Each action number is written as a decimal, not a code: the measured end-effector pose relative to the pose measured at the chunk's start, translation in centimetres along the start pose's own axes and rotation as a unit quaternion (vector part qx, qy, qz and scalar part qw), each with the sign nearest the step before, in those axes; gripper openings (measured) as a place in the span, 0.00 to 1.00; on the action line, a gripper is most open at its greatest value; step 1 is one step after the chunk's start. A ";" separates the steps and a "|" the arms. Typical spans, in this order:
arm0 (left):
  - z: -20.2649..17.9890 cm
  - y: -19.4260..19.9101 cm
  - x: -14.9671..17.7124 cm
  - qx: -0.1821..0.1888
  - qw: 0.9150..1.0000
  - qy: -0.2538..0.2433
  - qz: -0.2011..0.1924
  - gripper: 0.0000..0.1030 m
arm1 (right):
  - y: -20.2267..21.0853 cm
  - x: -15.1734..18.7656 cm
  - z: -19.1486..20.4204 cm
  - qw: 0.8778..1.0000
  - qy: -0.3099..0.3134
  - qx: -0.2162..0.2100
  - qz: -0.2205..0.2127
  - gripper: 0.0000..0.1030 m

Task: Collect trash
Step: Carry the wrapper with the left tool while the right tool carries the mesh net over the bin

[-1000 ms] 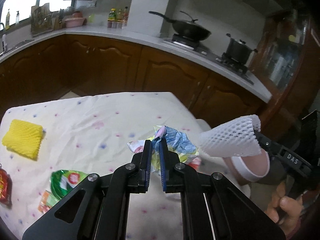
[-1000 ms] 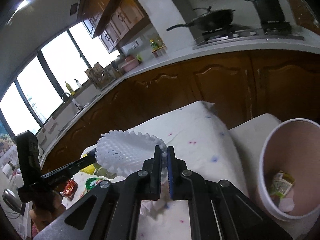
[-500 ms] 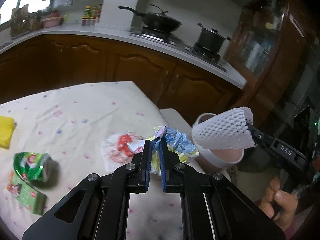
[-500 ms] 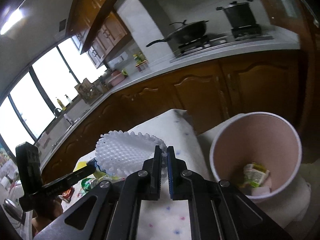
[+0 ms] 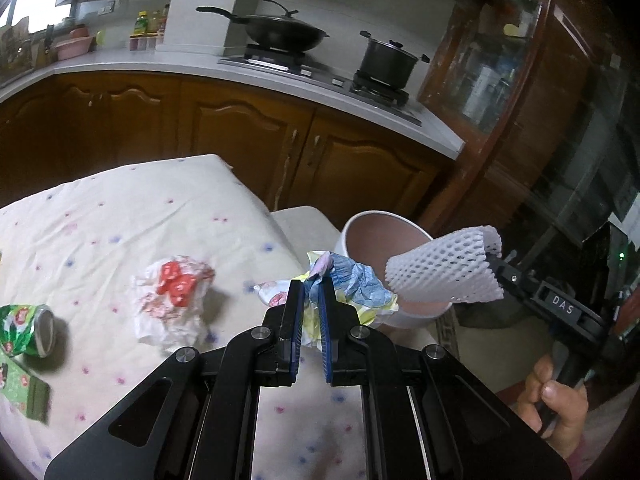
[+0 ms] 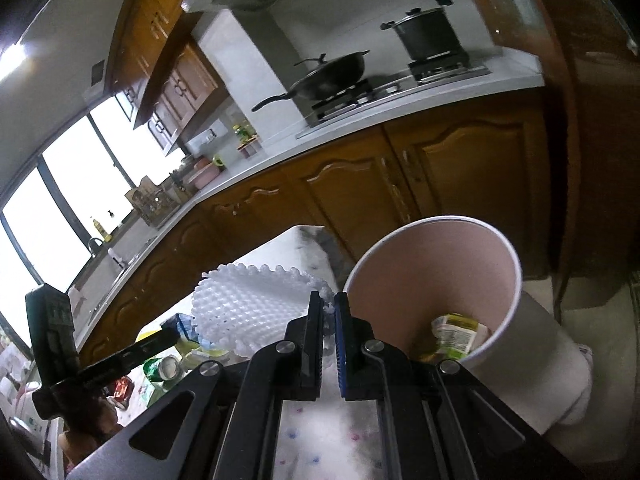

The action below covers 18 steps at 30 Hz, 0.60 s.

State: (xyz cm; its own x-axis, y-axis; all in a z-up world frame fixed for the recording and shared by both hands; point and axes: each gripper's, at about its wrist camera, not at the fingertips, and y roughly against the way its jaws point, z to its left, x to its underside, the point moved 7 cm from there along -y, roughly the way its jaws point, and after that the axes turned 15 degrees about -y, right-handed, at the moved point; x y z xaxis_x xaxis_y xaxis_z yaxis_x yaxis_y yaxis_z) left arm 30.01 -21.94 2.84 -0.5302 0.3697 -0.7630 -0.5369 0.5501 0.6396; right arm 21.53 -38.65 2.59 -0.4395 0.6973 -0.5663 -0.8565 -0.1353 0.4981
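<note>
Kitchen with wood cabinets, stove behind; desk (image 5: 100, 216) under spotted cloth. Left tool (image 5: 308, 296) pinched tight on crumpled wrappers (image 5: 352, 284), light, crackly, slippery; grip at bunched middle. Right tool (image 6: 328, 308) clamped on edge of white foam net (image 6: 256, 304), featherlight, springy, tears easily; net hangs over bin (image 6: 436, 272) rim. Bin just ahead-right of both tools, already holding carton (image 6: 456, 332). Behind-left of left tool: red-printed wrapper (image 5: 172, 300), green can (image 5: 28, 332). Tools crowd each other at bin mouth.
</note>
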 end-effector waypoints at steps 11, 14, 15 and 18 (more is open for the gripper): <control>-3.6 -3.0 -1.8 0.021 1.000 -0.017 0.003 0.07 | 1.6 -1.8 -3.5 0.999 -0.025 0.016 -0.020 0.05; -4.4 -4.3 -2.4 0.029 0.999 -0.019 0.007 0.07 | 1.5 -2.4 -4.6 0.999 -0.035 0.019 -0.022 0.05; -4.7 -4.8 -2.7 0.030 0.999 -0.021 0.008 0.07 | 1.4 -2.6 -5.0 0.999 -0.038 0.021 -0.023 0.05; -5.6 -6.3 -3.7 0.032 0.999 -0.029 0.013 0.07 | 1.1 -3.2 -6.2 0.998 -0.050 0.026 -0.024 0.06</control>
State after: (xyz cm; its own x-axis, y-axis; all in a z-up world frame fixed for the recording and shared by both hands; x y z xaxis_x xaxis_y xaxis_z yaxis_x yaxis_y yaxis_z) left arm 31.65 -31.00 2.15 -0.5032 0.4256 -0.7521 -0.4798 0.5862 0.6528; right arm 20.34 -45.38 0.91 -0.3672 0.7688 -0.5235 -0.8593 -0.0649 0.5074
